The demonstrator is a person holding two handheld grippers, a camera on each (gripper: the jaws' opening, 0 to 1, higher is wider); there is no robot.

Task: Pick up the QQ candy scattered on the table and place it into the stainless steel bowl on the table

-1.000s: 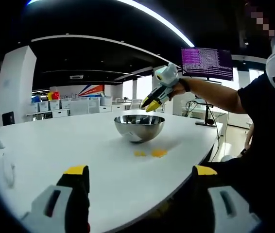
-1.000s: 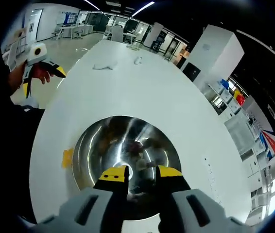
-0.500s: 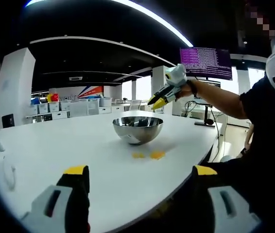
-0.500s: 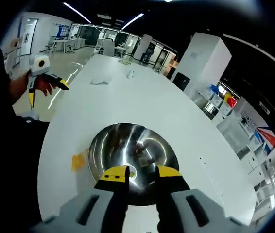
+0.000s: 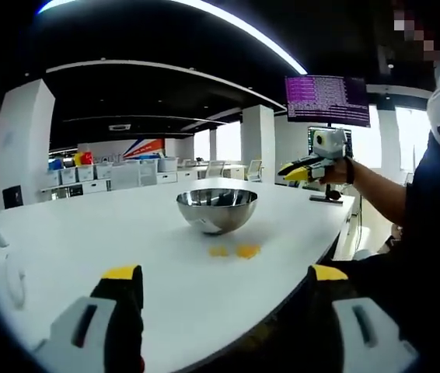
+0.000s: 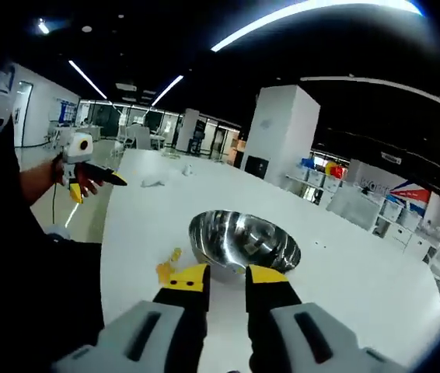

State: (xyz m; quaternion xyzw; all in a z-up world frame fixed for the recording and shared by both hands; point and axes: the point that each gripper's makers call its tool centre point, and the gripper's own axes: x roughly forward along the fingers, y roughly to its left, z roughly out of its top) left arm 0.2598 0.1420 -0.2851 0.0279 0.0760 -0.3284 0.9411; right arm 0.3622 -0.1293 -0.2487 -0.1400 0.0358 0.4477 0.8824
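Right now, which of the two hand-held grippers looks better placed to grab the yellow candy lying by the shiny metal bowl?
Probably the right gripper: the yellow candy pieces lie beside its tips, near the stainless steel bowl. The left gripper hangs further back, at the white table's edge.

Mirror-bright polished metal bowl [image 5: 216, 209] on a smooth, slightly glossy white table [image 5: 88, 241]

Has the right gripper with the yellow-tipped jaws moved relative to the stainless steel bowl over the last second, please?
Yes. In the left gripper view, the right gripper has pulled back from above the stainless steel bowl toward the person, now off to its right.
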